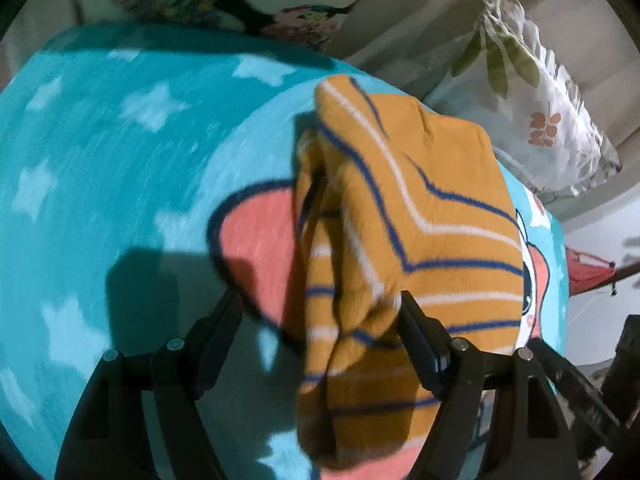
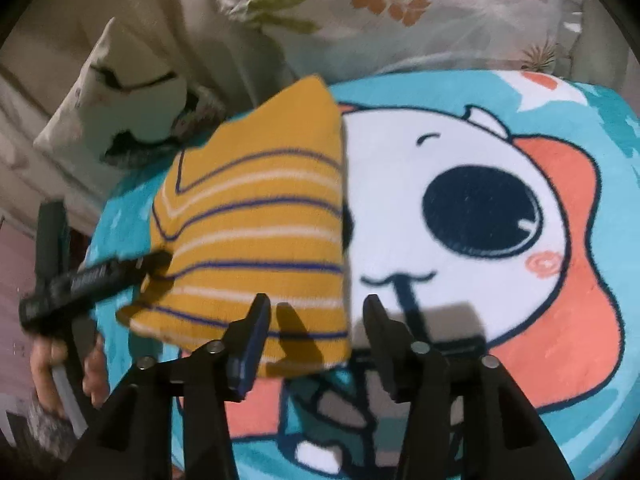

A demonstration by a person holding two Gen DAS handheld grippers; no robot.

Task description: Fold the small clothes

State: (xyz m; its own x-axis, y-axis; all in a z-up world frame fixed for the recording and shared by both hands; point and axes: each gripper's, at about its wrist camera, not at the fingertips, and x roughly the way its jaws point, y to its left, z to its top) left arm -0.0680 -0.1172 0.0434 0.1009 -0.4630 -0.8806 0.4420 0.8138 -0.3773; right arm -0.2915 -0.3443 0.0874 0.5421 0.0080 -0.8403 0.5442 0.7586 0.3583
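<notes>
A small mustard-yellow garment [image 1: 404,216] with blue and white stripes lies bunched and folded on a turquoise cartoon blanket [image 1: 120,152]. My left gripper [image 1: 318,300] hovers over its near end with the jaws wide. The cloth lies between them, its edge at the right finger [image 1: 416,328], and the left finger stands apart from it. In the right wrist view the garment [image 2: 260,216] is a neat folded stack. My right gripper [image 2: 316,300] is open just above its near right corner, not pinching it. The left gripper [image 2: 96,276] shows at the garment's left edge.
A leaf-print pillow [image 1: 532,120] [image 2: 400,12] lies beyond the blanket, and a white pillow [image 2: 120,108] with dark marks at the back left. A hand [image 2: 56,364] holds the left tool. The blanket's cartoon face [image 2: 460,208] spreads to the right of the garment.
</notes>
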